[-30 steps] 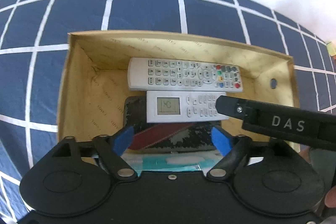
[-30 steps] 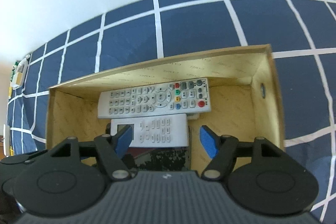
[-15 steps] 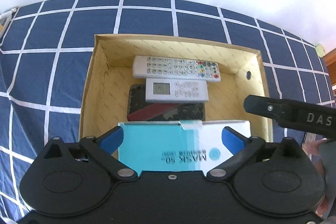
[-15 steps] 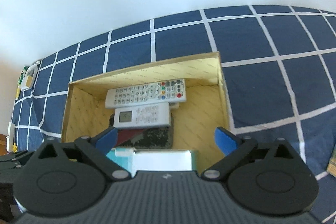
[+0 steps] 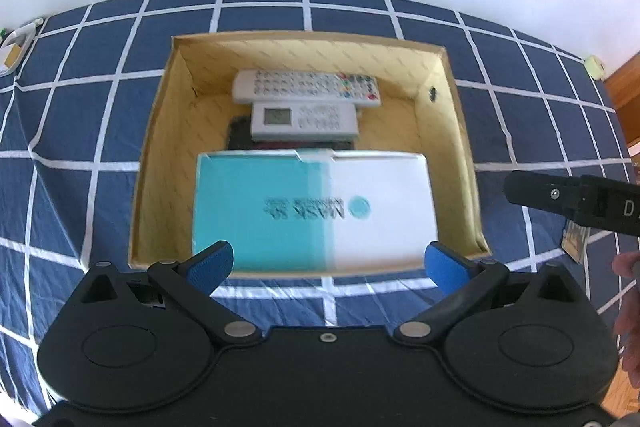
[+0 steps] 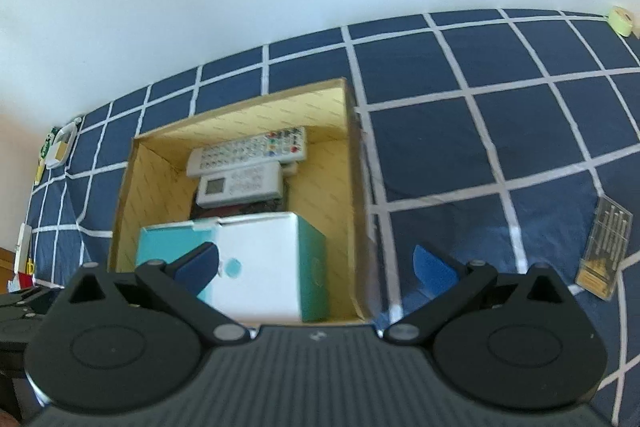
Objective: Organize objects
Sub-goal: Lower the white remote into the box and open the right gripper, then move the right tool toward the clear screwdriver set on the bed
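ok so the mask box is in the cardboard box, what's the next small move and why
Probably swing the right gripper, whose jaws are opening and empty, toward the screwdriver set on the blue checked cloth. The mask box already lies inside the cardboard box, and that set is still outside.

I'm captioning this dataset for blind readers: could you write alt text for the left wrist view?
An open cardboard box on a blue checked cloth holds a teal and white mask box and two grey remotes behind it. The open left gripper hovers empty at the box's near edge.
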The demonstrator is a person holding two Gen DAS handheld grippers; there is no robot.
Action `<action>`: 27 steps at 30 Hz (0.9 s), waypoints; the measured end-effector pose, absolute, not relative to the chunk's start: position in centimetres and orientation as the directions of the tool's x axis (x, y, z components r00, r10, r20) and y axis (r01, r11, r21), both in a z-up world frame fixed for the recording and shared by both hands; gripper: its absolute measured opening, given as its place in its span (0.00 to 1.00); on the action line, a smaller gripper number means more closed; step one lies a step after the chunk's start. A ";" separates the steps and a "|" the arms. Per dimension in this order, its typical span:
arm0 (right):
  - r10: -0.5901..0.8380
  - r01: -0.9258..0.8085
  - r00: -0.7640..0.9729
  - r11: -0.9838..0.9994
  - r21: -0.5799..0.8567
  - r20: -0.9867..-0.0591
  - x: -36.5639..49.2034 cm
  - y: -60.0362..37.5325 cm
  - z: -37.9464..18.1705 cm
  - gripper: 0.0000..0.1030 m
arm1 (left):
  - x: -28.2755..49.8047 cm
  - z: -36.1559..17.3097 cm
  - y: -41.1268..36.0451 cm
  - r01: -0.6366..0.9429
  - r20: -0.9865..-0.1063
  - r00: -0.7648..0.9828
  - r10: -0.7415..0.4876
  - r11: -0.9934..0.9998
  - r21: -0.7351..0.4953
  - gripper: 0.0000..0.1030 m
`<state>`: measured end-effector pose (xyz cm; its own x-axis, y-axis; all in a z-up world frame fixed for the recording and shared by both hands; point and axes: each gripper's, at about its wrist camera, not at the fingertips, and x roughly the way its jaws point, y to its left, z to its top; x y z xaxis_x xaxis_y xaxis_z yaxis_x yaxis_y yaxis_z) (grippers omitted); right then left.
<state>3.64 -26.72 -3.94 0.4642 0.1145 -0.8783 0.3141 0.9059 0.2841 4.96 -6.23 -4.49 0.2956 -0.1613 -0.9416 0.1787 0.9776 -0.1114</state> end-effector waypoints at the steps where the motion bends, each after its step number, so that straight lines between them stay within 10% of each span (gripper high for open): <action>1: 0.108 0.316 0.463 0.907 0.278 -0.880 3.1 -27.1 -4.0 1.00 | 4.5 -4.5 -6.6 0.175 -0.942 0.295 -0.158 0.978 -0.109 1.00; 27: 0.017 0.236 0.381 0.965 0.115 -0.925 -6.0 -45.4 -5.8 1.00 | -2.7 -7.5 -24.3 0.110 -0.952 0.278 -0.126 0.989 -0.099 1.00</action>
